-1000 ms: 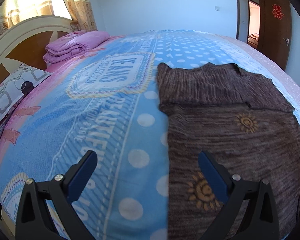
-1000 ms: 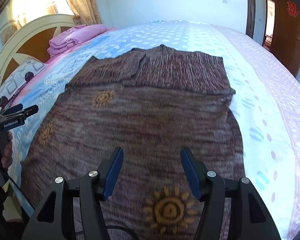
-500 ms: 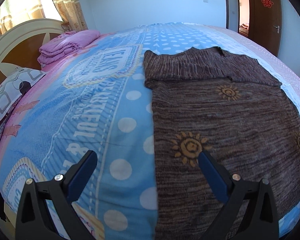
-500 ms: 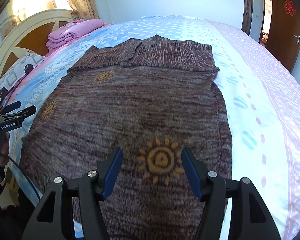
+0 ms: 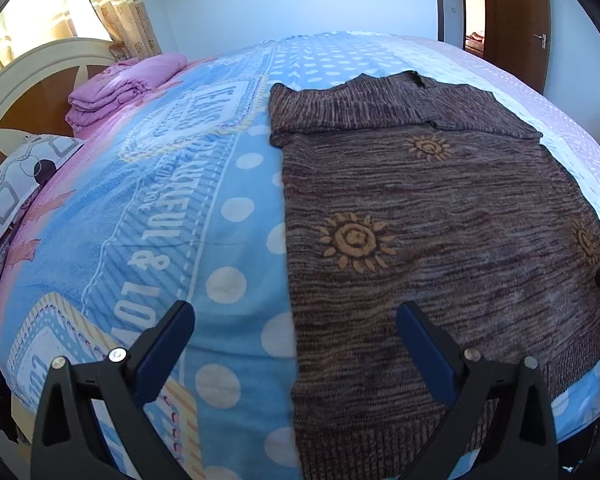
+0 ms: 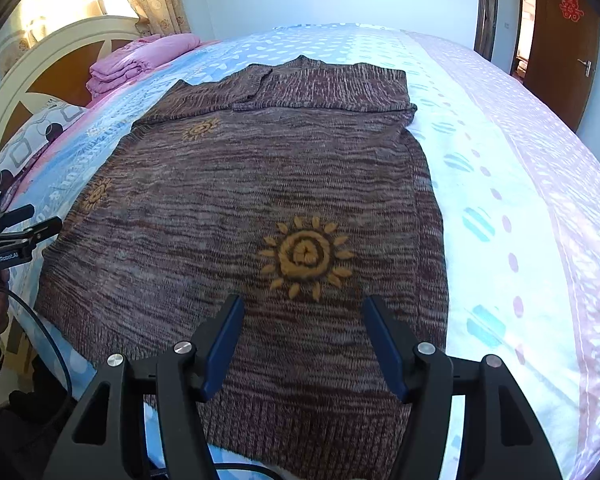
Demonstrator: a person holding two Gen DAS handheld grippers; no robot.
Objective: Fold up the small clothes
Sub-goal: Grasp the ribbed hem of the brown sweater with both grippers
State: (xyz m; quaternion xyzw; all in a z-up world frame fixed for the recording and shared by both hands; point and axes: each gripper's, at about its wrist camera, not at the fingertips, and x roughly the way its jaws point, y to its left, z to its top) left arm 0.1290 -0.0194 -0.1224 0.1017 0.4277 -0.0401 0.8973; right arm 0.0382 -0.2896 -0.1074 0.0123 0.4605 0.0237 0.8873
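Blue and pink printed cotton covers the bed (image 5: 228, 184), the biggest thing in either view; on it lies the brown marled knit sweater (image 6: 236, 200), spread flat with its ribbed hem at the near edge of the mattress and its sleeves already folded across the chest at the far end; 3 orange suns show on the knit.

Judging by that layout, the sleeve fold is done and the body fold is in hand: both grippers hang over the hem end, neither touching cloth yet. The next move calls for each to drop onto a hem corner, pinch through the thick knit and carry the hem up toward the collar together, keeping the edges square.

The left gripper (image 5: 296, 336) stands wide open with nothing in it; it straddles the sweater's left edge, 1 finger over the bedspread, the other over the knit. The right gripper (image 6: 302, 340) is open too, somewhat narrower, empty, centred over the hem below the largest sun.

The left wrist view alone shows the printed lettering on the bedspread and that left edge running straight down to the hem corner; the right wrist view alone shows the sweater's right edge, the pale pink stripe beyond it, and the left gripper from the side.

Smaller things: the pink folded bedding (image 5: 120, 88) by the headboard (image 5: 24, 92); the patterned pillow (image 5: 16, 176) below it.
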